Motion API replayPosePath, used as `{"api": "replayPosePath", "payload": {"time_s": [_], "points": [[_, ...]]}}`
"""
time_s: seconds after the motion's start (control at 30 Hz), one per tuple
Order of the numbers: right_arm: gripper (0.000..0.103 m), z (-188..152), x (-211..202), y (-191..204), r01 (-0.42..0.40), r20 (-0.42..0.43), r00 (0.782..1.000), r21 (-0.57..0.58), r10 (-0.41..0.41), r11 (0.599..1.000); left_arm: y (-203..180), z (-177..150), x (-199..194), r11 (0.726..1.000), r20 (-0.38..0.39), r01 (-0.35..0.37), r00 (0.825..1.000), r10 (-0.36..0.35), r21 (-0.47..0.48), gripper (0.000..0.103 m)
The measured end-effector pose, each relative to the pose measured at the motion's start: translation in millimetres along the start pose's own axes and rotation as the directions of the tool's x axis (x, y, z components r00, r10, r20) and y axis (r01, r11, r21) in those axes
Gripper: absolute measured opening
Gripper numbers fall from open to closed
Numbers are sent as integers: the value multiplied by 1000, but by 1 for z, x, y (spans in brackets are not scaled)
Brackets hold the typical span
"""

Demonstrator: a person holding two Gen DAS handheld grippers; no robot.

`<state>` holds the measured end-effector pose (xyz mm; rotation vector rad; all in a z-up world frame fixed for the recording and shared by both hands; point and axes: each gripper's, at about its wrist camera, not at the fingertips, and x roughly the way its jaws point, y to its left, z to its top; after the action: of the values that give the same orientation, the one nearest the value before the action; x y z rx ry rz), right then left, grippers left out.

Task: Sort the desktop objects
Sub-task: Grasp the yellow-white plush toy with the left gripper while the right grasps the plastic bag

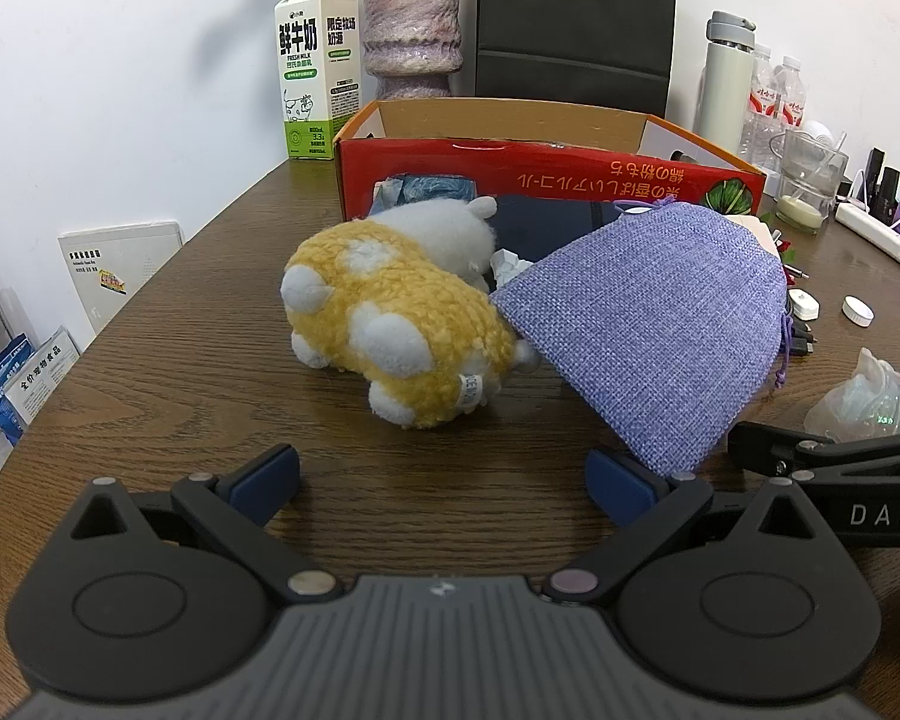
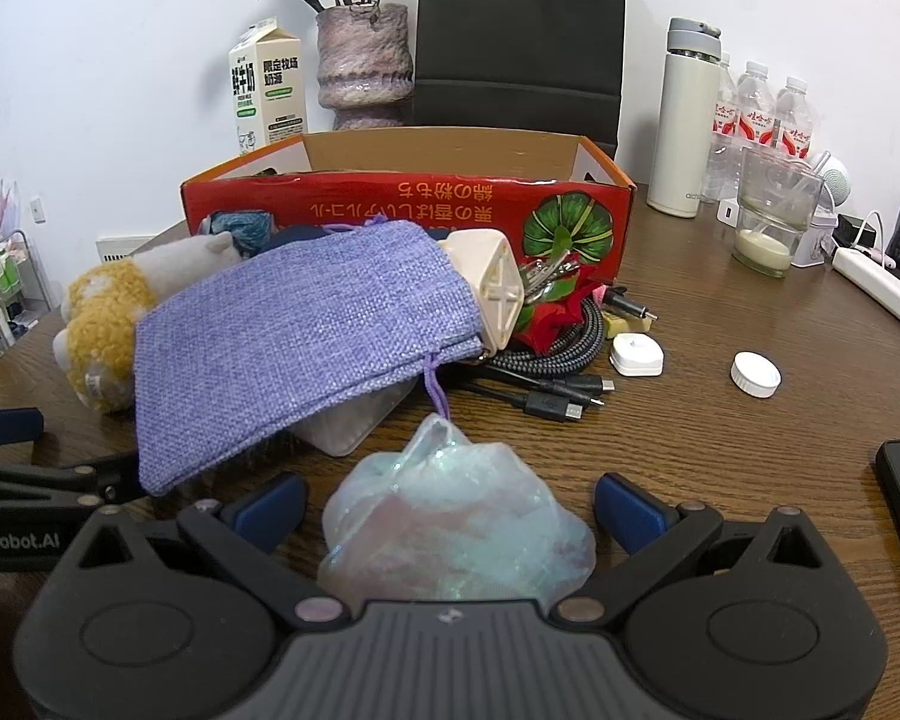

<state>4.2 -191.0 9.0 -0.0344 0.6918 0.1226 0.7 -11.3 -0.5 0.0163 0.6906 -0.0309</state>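
A yellow and white plush toy (image 1: 390,324) lies on the brown table, ahead of my open, empty left gripper (image 1: 444,480). A purple burlap pouch (image 1: 648,330) leans over a pile just right of it; the pouch also shows in the right wrist view (image 2: 294,336). My right gripper (image 2: 450,510) is open, with a sheer iridescent bag (image 2: 456,528) lying between its fingers. A red cardboard box (image 2: 414,210) stands open behind the pile; it also shows in the left wrist view (image 1: 546,174). Braided cables (image 2: 564,342), a beige plastic block (image 2: 492,288) and a red flower (image 2: 546,324) lie beside the pouch.
A milk carton (image 1: 315,72), a purple vase (image 1: 411,24) and a black bag (image 2: 519,36) stand behind the box. A white flask (image 2: 687,120), water bottles (image 2: 762,108), a glass candle jar (image 2: 771,216), a power strip (image 2: 882,288), a white cap (image 2: 755,375) and a small white square device (image 2: 636,355) sit at the right.
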Motion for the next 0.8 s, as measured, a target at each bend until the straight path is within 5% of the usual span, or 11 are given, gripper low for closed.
{"api": "replayPosePath", "payload": {"time_s": [0.8], "points": [[103, -1, 1, 1, -1, 1, 1000, -1, 1, 1000, 0, 1, 2, 1000, -1, -13, 1000, 13, -10, 103]]}}
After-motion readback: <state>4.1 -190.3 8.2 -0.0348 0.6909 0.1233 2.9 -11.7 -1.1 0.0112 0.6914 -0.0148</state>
